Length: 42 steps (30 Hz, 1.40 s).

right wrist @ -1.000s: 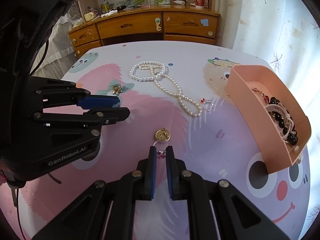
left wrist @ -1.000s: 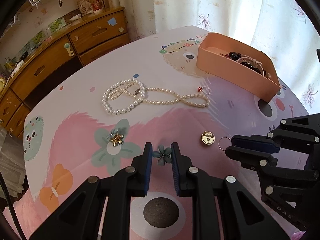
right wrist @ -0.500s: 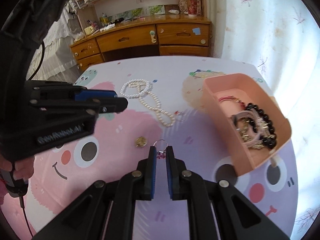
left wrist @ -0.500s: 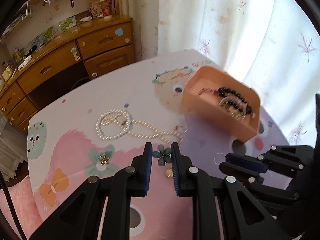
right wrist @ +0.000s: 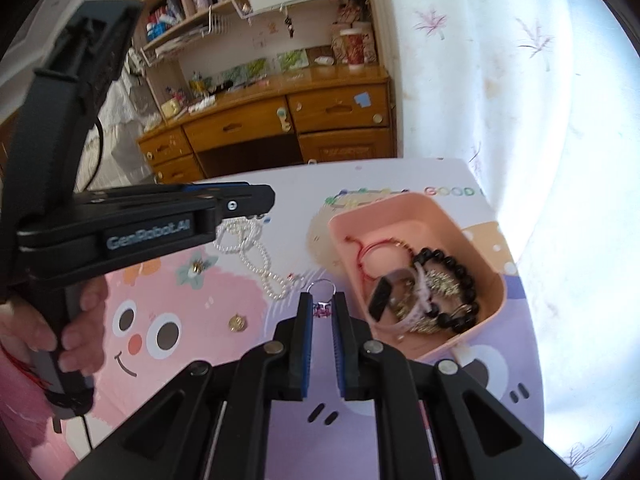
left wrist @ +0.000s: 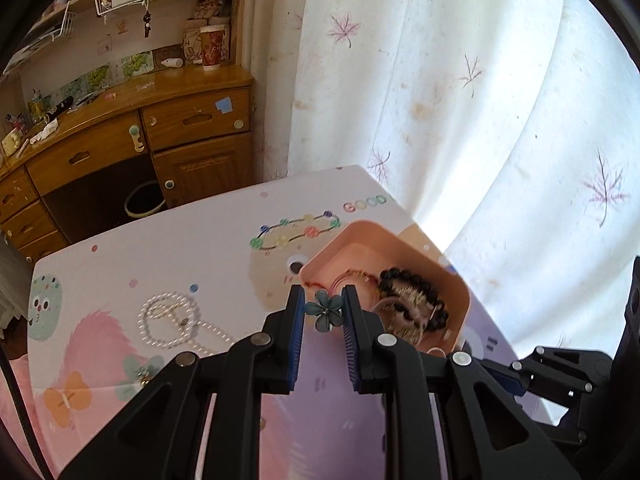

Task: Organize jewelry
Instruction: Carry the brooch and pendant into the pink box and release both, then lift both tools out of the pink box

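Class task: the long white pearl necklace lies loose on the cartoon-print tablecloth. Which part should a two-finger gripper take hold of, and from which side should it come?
Grip the long white pearl necklace at a single strand of the open round loop, coming straight down from above. It lies flat on the cartoon-print tablecloth, so a side approach would probably push the beads along. The fingers should straddle the strand crosswise, away from where the strands cross.

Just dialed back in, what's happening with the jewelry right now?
Both grippers are loaded and lifted above the table. The left gripper is shut on a blue-green flower piece; the right gripper is shut on a ring. The pink tray already holds bracelets. The pearl necklace and gold charm remain on the table.
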Motion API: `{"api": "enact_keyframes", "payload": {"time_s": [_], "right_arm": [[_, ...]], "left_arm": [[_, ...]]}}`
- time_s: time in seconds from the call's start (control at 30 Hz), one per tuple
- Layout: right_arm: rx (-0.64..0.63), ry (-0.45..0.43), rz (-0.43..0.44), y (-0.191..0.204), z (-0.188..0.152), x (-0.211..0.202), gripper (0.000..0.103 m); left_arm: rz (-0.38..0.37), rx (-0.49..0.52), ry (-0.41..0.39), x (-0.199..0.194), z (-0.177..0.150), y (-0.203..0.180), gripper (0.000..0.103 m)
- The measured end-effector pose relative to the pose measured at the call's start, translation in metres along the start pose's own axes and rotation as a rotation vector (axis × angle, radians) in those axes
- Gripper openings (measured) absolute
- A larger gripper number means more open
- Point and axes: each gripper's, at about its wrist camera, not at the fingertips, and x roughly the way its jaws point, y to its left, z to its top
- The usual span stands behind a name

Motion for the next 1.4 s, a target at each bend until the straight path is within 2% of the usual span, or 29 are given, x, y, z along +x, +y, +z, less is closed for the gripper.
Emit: {"api": "enact_keyframes", "payload": {"time_s": [0.23,0.57,0.6,0.63,0.67,0.7,0.73,0.77,1.2,1.33,1.4], "right_arm": [[0.009,-0.012,0.010,-0.032,0.000,-0.004,0.009],[0.031,0.001,0.012,-0.066,0.000,0.001,0.009],[0.028,0.005,0.014,-0.068,0.000,0.002,0.009],[0.018,0.017,0.014,-0.069,0.001,0.004,0.010],[0.011,0.026,0.003,-0.070,0.002,0.006,0.014],[0.004,0.035,-0.015,-0.071,0.002,0.008,0.024],[0.004,0.037,-0.023,-0.073,0.002,0.010,0.029],[0.006,0.035,-0.019,-0.074,0.001,0.010,0.032],[0.125,0.047,0.035,-0.081,0.003,0.014,0.033],[0.176,0.060,0.072,-0.079,0.005,0.016,0.036],[0.193,0.063,0.084,-0.076,0.006,0.018,0.042]], "left_arm": [[-0.030,-0.046,-0.037,0.020,0.018,-0.019,0.017],[-0.063,-0.078,-0.001,0.061,0.024,-0.043,0.017],[-0.066,-0.078,0.010,0.064,0.023,-0.045,0.020],[-0.068,-0.078,0.025,0.067,0.022,-0.047,0.032],[-0.060,-0.078,0.046,0.072,0.023,-0.049,0.050],[-0.055,-0.077,0.055,0.074,0.022,-0.050,0.059],[-0.055,-0.074,0.054,0.074,0.022,-0.051,0.064],[-0.058,-0.072,0.051,0.073,0.022,-0.051,0.064],[-0.010,-0.108,0.047,0.059,0.021,-0.026,0.065],[0.062,-0.113,0.023,0.047,0.020,-0.014,0.075],[0.091,-0.115,0.015,0.041,0.020,-0.005,0.075]]}}
